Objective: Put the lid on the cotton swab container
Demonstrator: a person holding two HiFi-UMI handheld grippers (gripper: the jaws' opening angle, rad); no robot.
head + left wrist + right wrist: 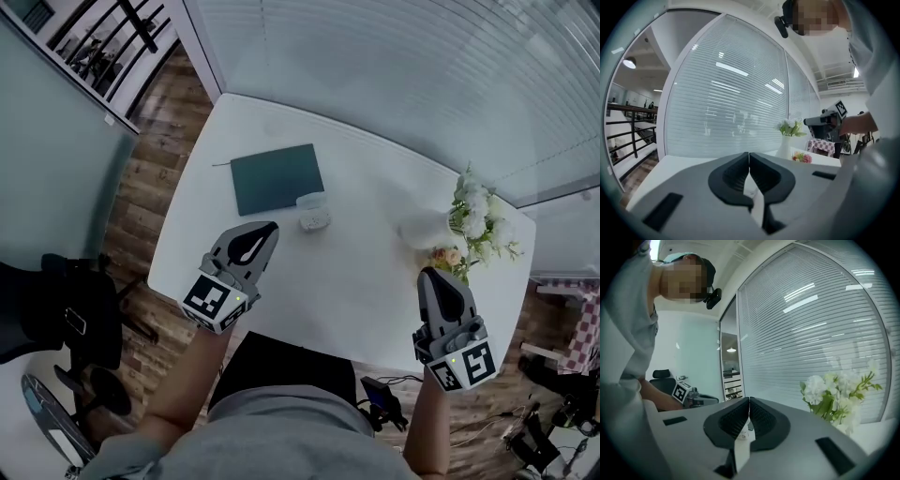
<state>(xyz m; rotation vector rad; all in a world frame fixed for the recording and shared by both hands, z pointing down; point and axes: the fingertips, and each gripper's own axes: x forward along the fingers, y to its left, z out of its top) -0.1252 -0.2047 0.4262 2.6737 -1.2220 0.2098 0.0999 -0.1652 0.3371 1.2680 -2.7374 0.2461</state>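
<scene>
We see the small, pale, see-through cotton swab container [314, 218] just ahead of our left gripper [266, 231]. It and our right gripper [433, 279] are both closed and empty.

Person in a grey short-sleeved T-shirt [281, 427], black head-mounted camera [712, 296], left hand-held gripper [269, 228] and right hand-held gripper [429, 274] with grey shells, black ribbed jaw pads [729, 180], each carrying a marker cube [214, 302] of black-and-white squares
</scene>
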